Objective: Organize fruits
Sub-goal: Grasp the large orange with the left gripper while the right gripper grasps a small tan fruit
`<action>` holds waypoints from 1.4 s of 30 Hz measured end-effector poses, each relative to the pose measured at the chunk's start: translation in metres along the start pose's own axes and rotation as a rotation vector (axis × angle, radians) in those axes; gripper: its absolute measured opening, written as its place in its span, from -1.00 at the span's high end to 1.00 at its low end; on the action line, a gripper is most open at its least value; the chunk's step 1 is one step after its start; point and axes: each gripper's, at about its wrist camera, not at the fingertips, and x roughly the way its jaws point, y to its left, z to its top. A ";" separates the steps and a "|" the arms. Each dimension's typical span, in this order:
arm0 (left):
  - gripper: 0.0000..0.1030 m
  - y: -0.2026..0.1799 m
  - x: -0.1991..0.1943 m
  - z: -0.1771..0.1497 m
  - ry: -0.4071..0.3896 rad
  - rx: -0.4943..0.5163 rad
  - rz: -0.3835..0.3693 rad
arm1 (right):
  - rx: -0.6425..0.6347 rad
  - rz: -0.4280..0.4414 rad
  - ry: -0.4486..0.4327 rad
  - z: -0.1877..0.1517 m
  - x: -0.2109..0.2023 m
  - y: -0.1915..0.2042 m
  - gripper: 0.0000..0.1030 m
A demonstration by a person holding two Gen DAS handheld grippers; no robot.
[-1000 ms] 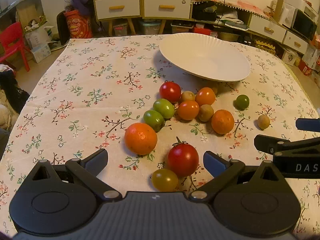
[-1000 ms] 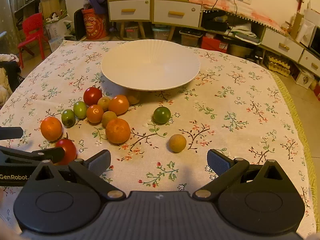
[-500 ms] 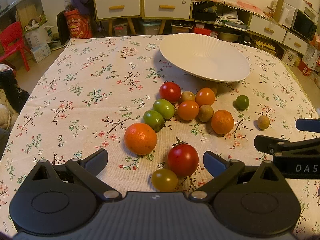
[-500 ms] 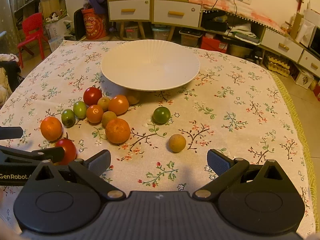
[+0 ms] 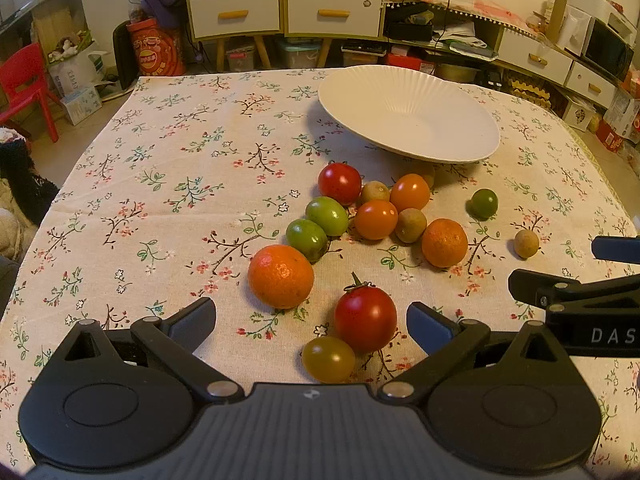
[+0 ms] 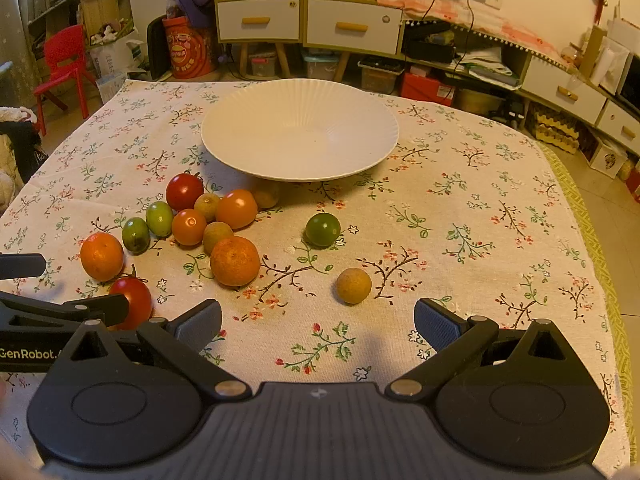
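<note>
A white ribbed plate [image 5: 408,116] [image 6: 300,132] stands empty at the far side of the floral tablecloth. Several small fruits lie in a cluster before it: red tomatoes, green ones, oranges and brown ones. My left gripper [image 5: 311,320] is open; a red stemmed tomato [image 5: 365,317] and an olive tomato [image 5: 328,359] lie between its fingers, an orange [image 5: 281,276] just ahead. My right gripper [image 6: 318,322] is open and empty over bare cloth, a brown round fruit [image 6: 353,285] just ahead and a green one [image 6: 322,229] beyond.
Each gripper shows in the other's view: the right one [image 5: 580,300] at the right edge, the left one [image 6: 48,320] at the left. Cabinets with drawers [image 6: 308,24], a red chair [image 6: 60,64] and floor clutter stand behind the table.
</note>
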 end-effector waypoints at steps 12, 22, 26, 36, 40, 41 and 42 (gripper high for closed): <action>-0.92 -0.001 0.001 -0.002 0.004 0.002 -0.004 | -0.001 0.000 -0.001 0.000 0.000 -0.001 -0.99; -0.92 0.014 0.005 -0.002 0.022 0.005 -0.037 | 0.013 0.036 0.003 0.000 0.004 -0.008 -0.99; -0.87 0.018 0.004 -0.004 0.035 0.029 -0.004 | 0.011 0.059 0.018 -0.001 0.007 -0.007 -0.99; -0.55 0.044 0.009 0.001 0.035 -0.049 -0.080 | 0.073 0.088 0.086 0.002 0.016 -0.026 -0.98; -0.41 0.048 0.014 0.001 0.041 -0.067 -0.114 | 0.133 0.094 0.098 0.002 0.022 -0.041 -0.92; -0.37 0.048 0.015 0.001 0.039 -0.068 -0.120 | 0.142 0.101 0.100 0.001 0.023 -0.043 -0.88; -0.33 0.048 0.016 0.001 0.036 -0.070 -0.124 | 0.149 0.108 0.102 0.001 0.025 -0.044 -0.86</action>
